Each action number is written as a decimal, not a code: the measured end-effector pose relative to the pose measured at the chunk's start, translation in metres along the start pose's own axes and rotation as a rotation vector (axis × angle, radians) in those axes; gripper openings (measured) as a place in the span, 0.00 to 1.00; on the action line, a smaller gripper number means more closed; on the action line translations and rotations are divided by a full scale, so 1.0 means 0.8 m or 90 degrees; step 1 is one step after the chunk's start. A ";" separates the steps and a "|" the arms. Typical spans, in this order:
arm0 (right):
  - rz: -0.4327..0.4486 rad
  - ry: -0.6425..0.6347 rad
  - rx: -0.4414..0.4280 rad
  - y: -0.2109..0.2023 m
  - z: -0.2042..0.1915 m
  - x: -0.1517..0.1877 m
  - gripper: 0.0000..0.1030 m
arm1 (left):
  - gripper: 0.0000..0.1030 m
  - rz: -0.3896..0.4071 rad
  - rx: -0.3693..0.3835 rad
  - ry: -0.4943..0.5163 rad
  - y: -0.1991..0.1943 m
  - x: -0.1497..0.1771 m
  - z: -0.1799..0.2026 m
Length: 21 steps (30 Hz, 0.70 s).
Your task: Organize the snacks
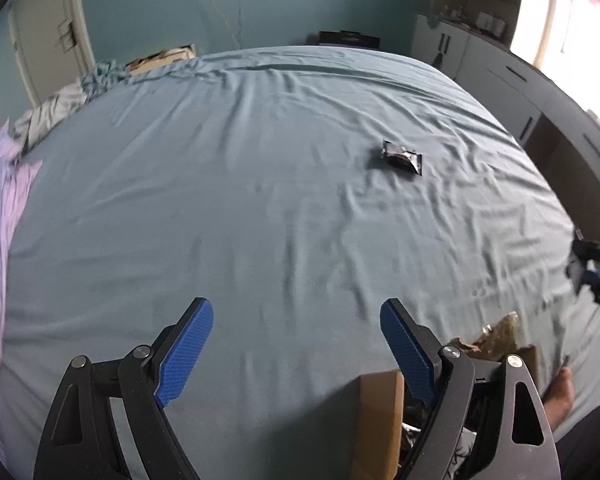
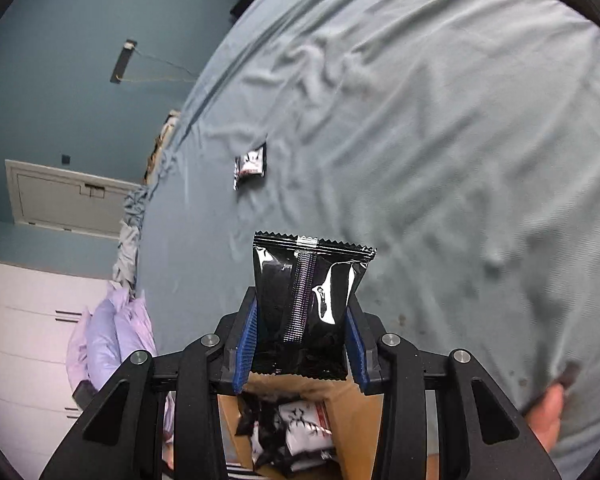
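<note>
The black snack packet [image 2: 308, 304] looks light, glossy and slippery, with crushable contents, so it is best pinched across its flat sides below the crimped seal. It is shiny foil with a ribbed back seam. The right gripper [image 2: 302, 354] holds it clamped above the cardboard box [image 2: 352, 408] of packets. Another packet [image 1: 403, 157] lies well beyond the box on the bedsheet [image 1: 260, 200]. The left gripper [image 1: 296, 354] gapes empty beside the box.

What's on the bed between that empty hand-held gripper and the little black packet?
Nothing: in the left wrist view, only bare wrinkled sheet lies between the left hand-held gripper and the packet.
</note>
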State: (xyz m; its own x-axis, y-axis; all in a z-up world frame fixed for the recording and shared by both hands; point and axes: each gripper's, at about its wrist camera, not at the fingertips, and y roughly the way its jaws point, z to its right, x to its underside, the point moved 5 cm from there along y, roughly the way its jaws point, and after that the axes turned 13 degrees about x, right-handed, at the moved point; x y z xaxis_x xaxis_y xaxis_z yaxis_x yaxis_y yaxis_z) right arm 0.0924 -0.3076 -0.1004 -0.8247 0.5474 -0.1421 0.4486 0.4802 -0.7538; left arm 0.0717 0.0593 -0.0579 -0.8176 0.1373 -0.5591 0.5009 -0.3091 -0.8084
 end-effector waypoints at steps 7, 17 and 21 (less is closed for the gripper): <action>-0.031 0.044 -0.005 0.030 0.031 -0.027 0.36 | 0.91 -0.040 0.035 0.005 0.036 -0.064 0.021; -0.026 0.029 -0.021 0.054 0.010 -0.061 0.36 | 0.98 -0.144 0.087 0.011 0.150 -0.137 0.085; -0.044 0.048 -0.025 0.065 0.015 -0.063 0.36 | 0.98 -0.170 0.081 0.027 0.199 -0.164 0.103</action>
State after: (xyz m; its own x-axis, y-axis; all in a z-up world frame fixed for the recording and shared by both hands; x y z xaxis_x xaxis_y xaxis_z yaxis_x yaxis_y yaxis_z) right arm 0.1533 -0.3189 -0.1402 -0.8271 0.5606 -0.0408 0.4055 0.5450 -0.7339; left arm 0.2353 -0.0852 -0.0983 -0.9018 0.2677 -0.3392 0.2283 -0.3714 -0.9000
